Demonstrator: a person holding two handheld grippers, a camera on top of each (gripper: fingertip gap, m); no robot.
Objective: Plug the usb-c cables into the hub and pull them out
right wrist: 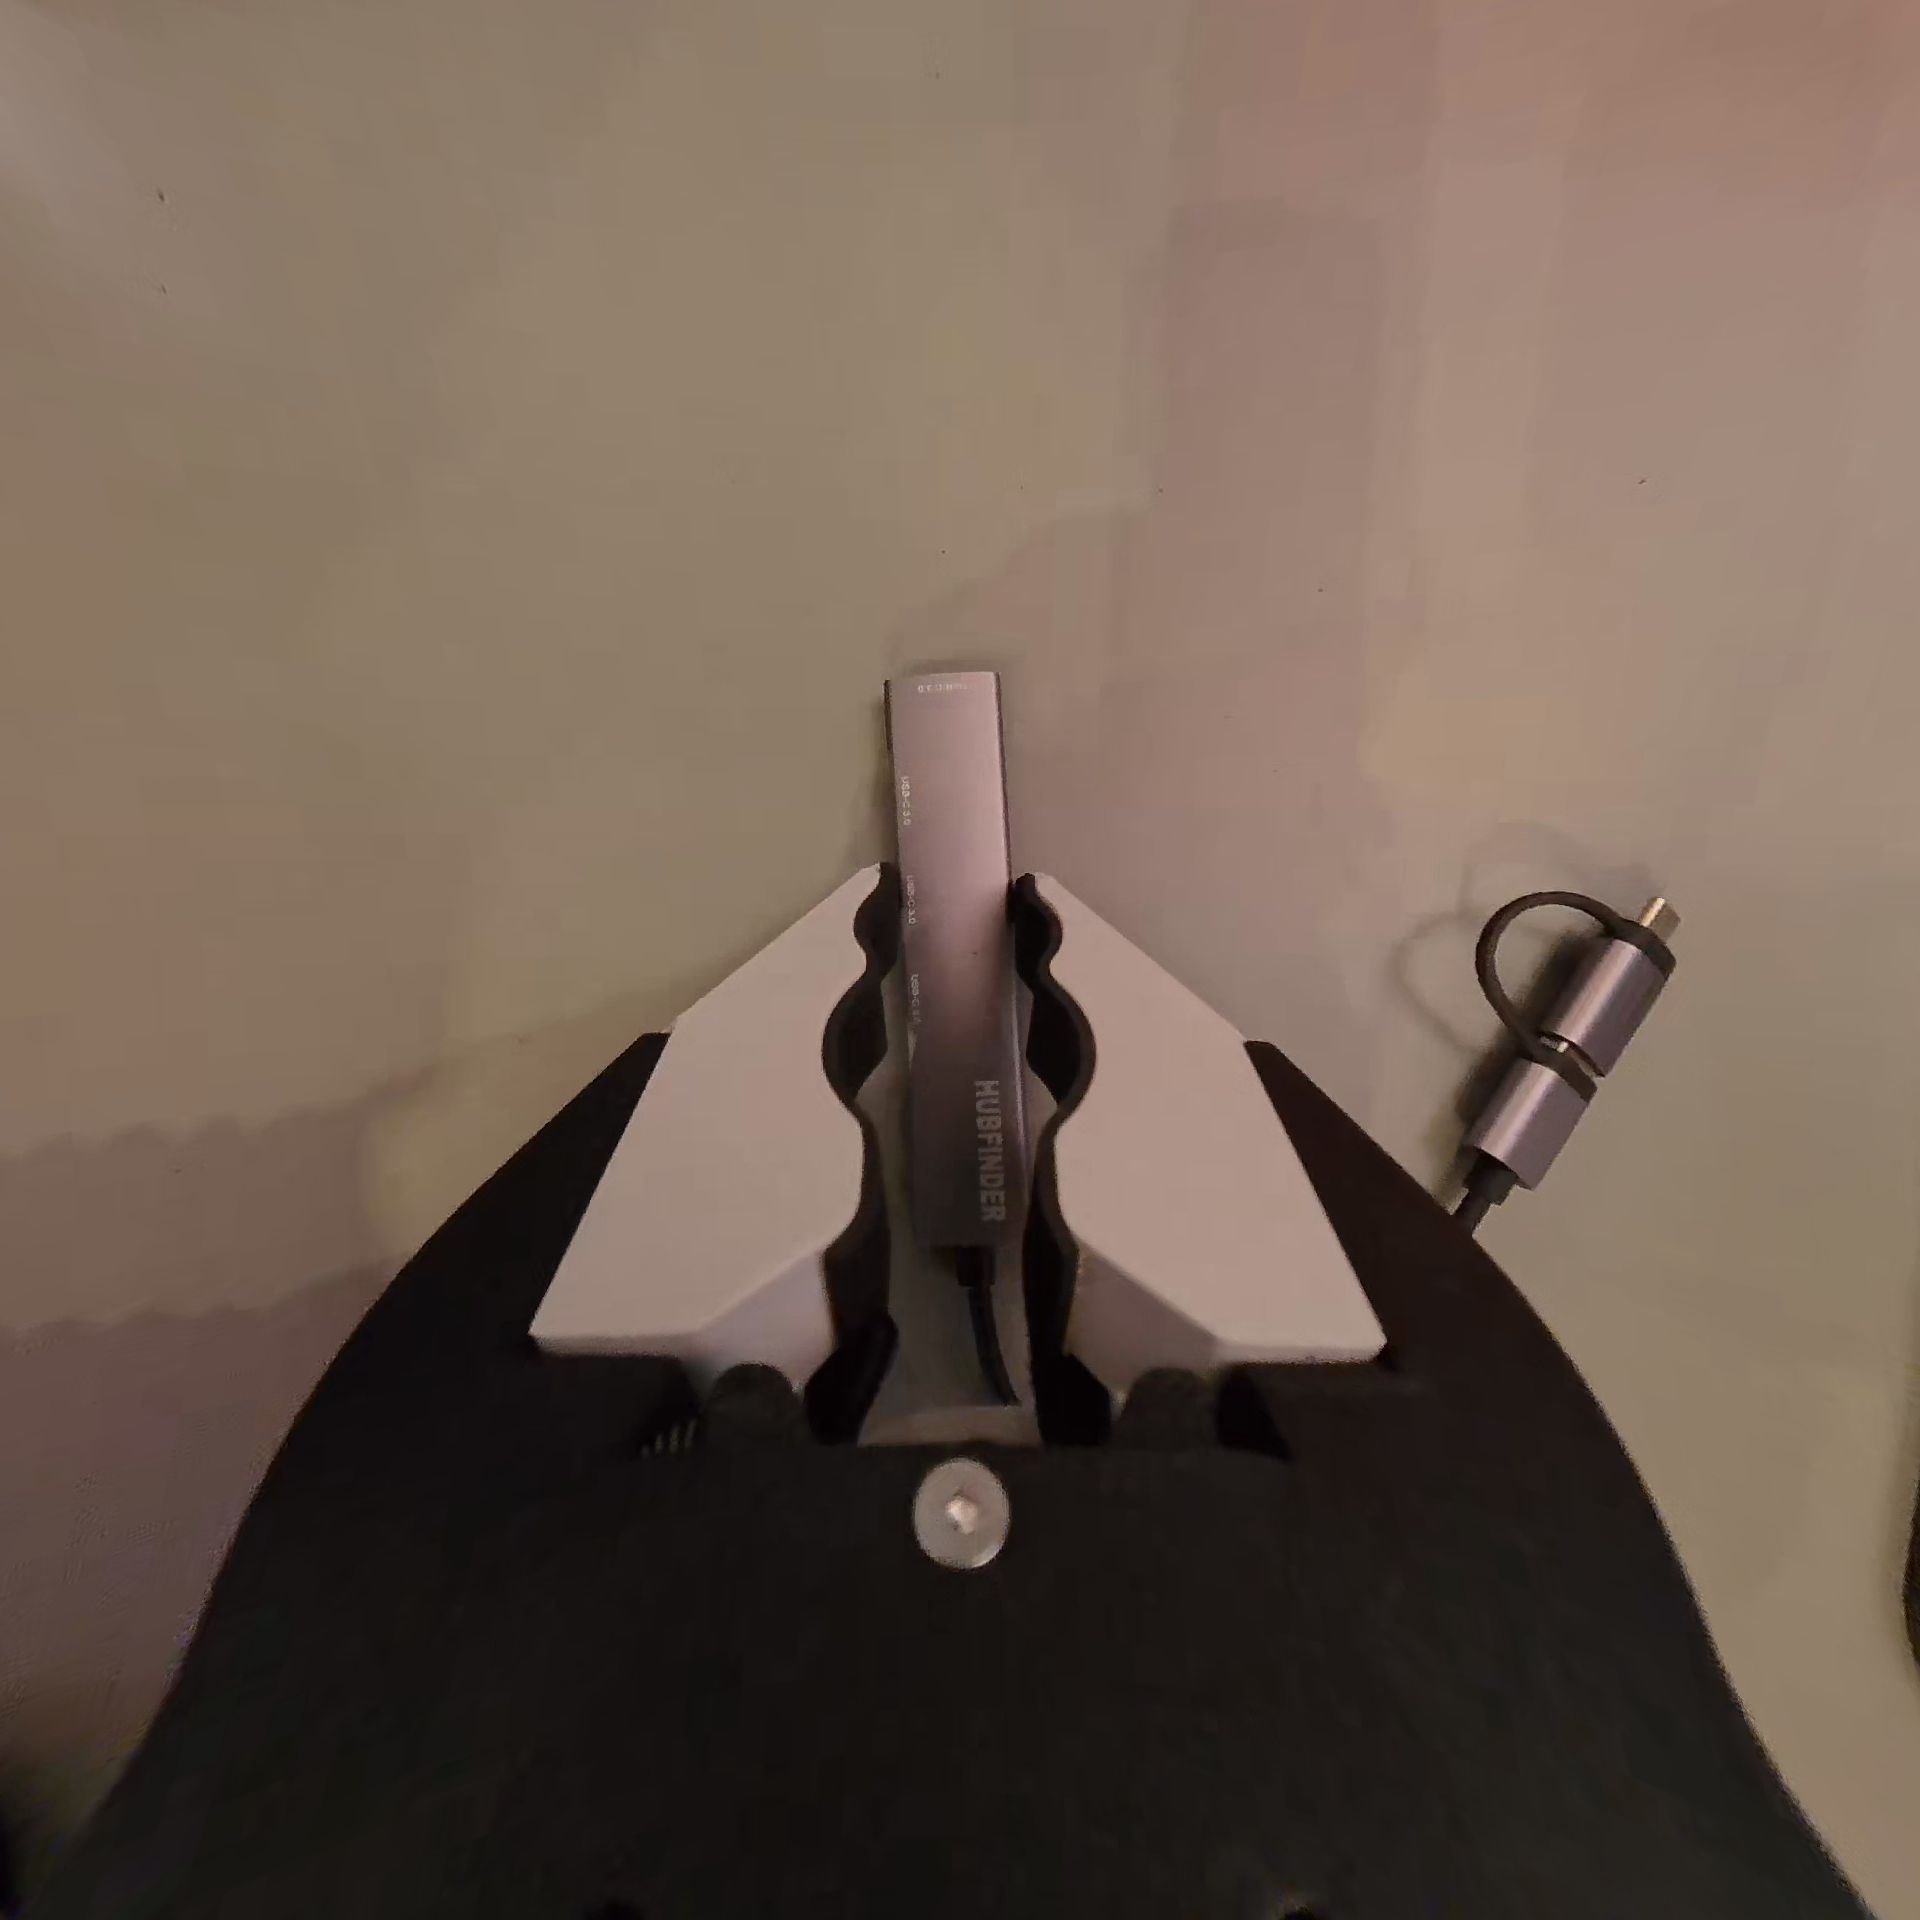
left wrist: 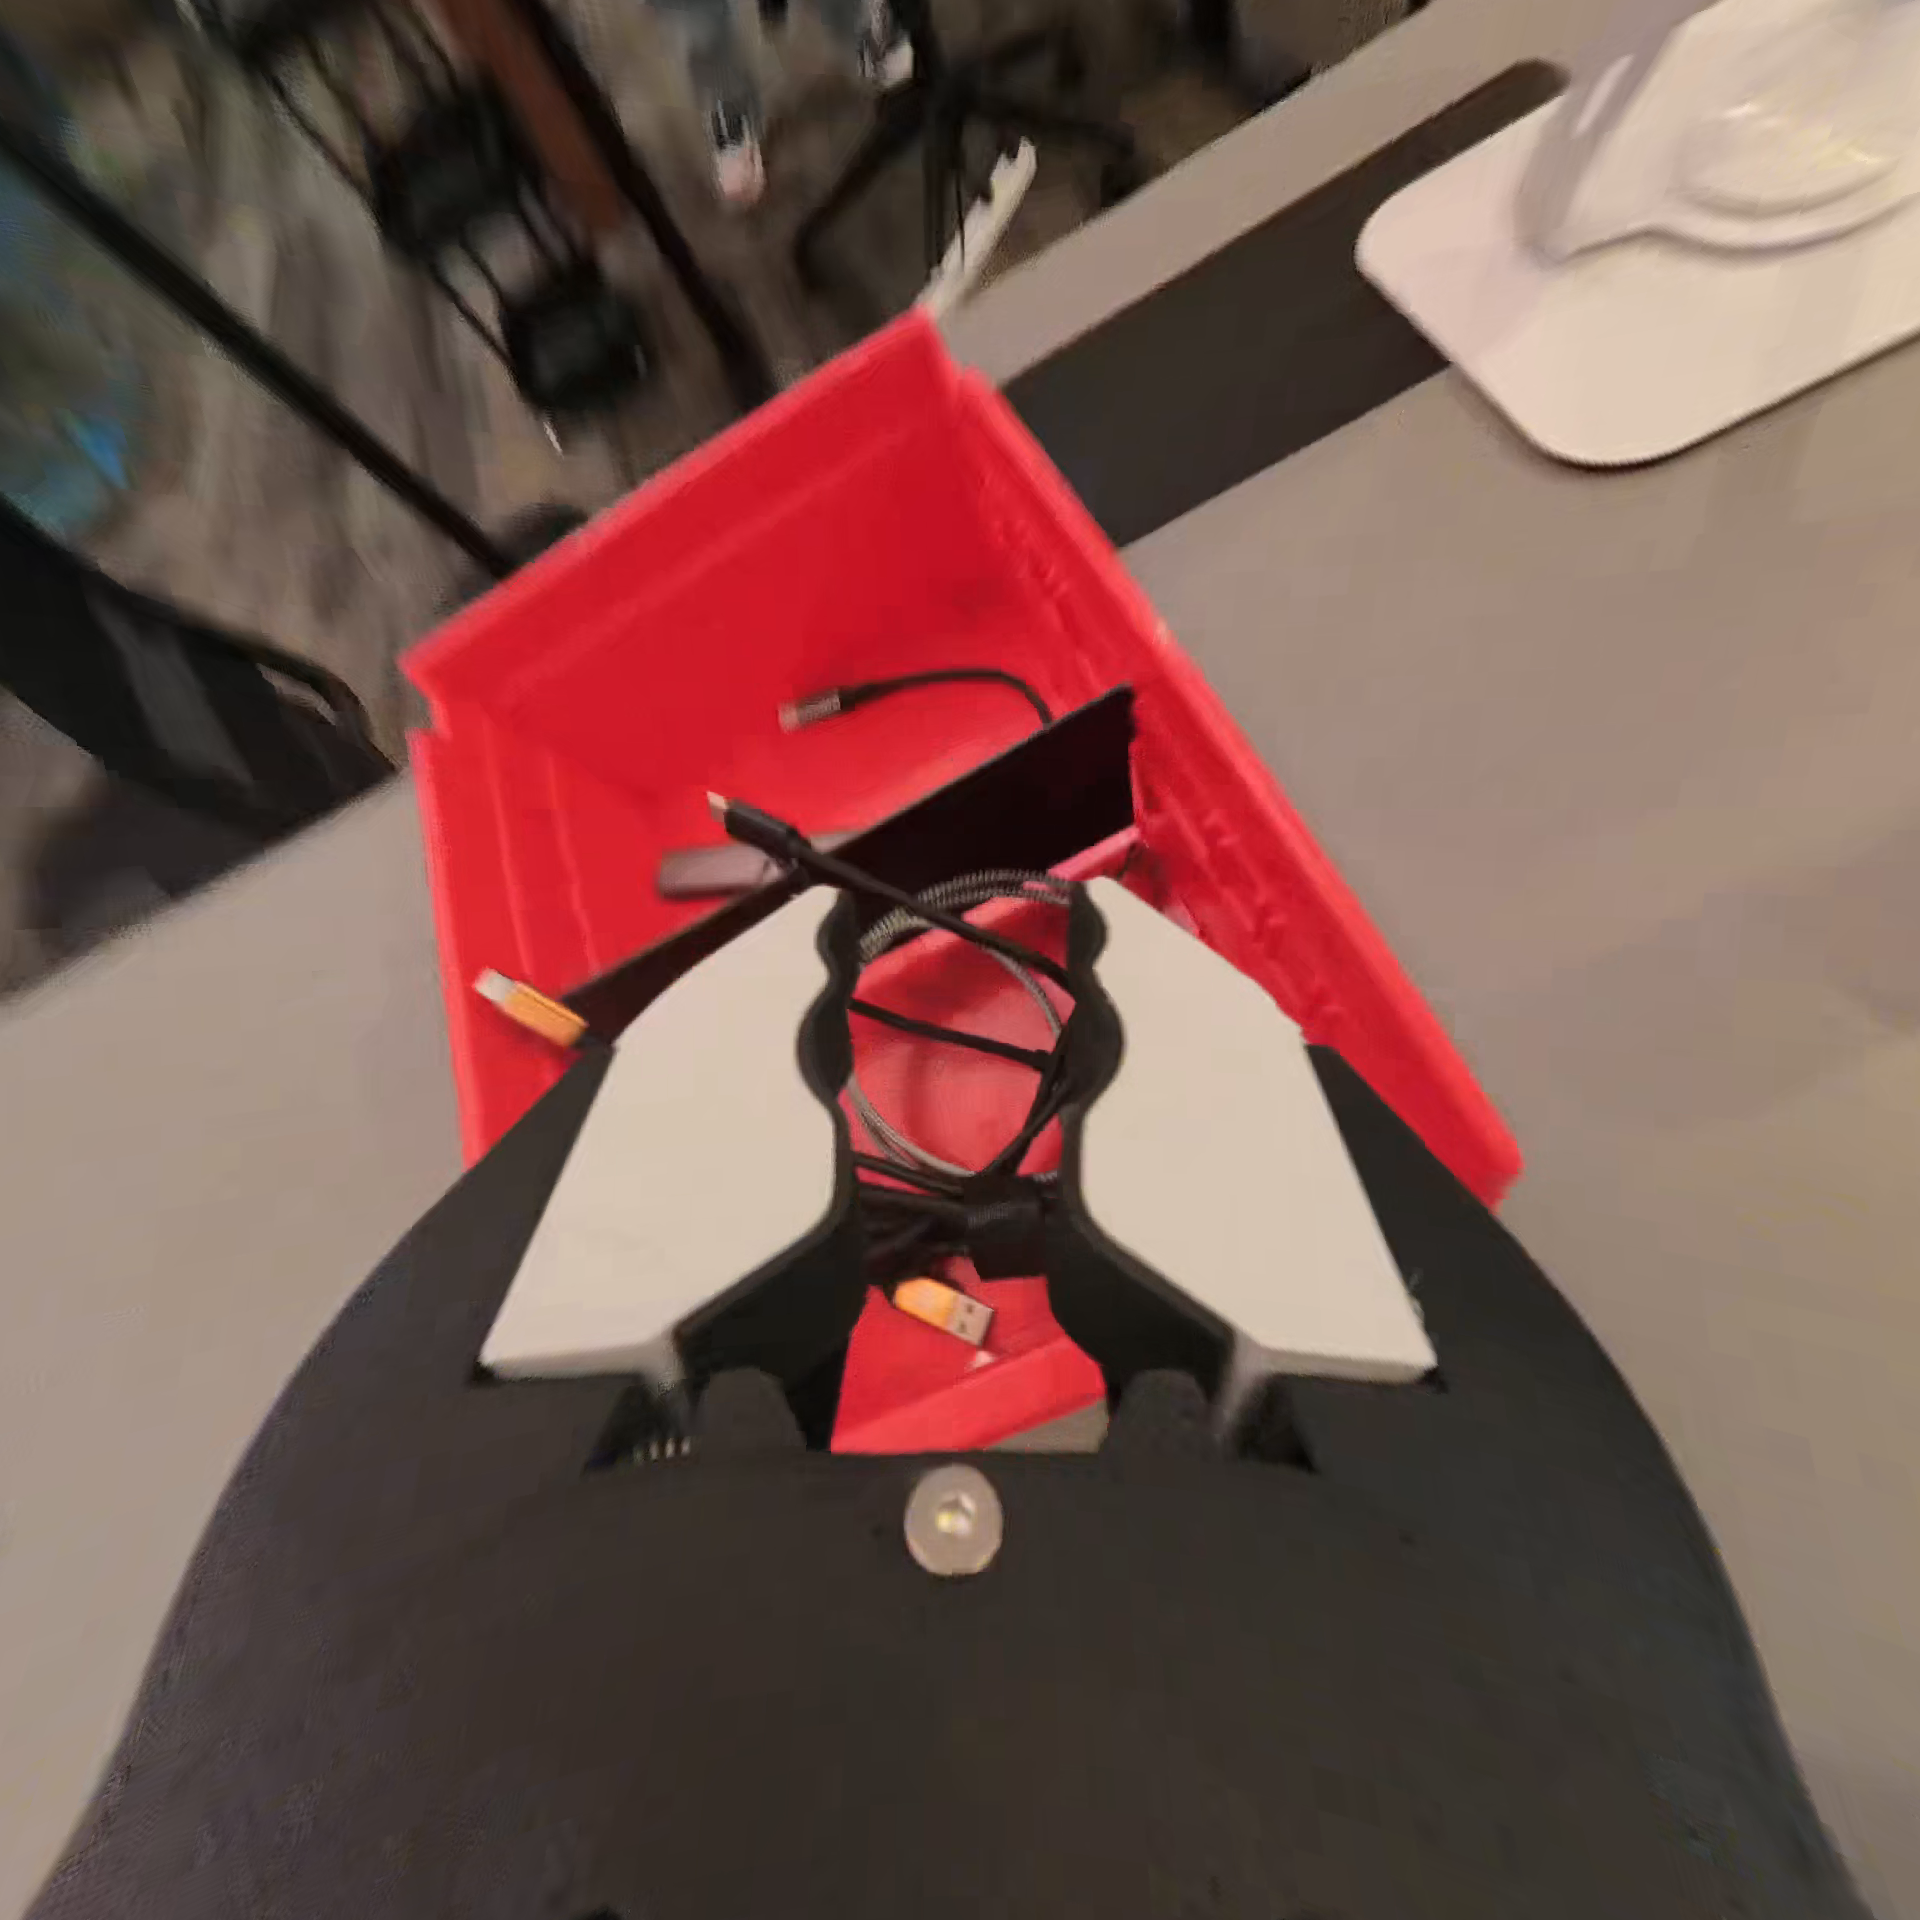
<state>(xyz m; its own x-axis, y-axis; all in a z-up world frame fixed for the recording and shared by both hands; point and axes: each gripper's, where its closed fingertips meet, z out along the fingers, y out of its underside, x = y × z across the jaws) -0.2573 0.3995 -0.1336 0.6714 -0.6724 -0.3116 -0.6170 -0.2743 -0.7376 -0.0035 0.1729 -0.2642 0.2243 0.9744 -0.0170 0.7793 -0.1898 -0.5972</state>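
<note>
The right gripper [right wrist: 951,914] pinches the slim grey metal hub [right wrist: 956,935] lengthwise against the pale table [right wrist: 520,416], its own grey adapter plug [right wrist: 1558,1049] lying well apart to the right. The left gripper [left wrist: 961,914] hangs spread over the red plastic bin [left wrist: 727,582], gripping nothing; inside lie tangled black and braided cables [left wrist: 956,997] with orange-shelled plugs [left wrist: 940,1311]. The risk, as I judge it: closing on this knot could lift 2 or more cables together, or seize an orange plug instead of the black USB-C tip [left wrist: 753,821].
</note>
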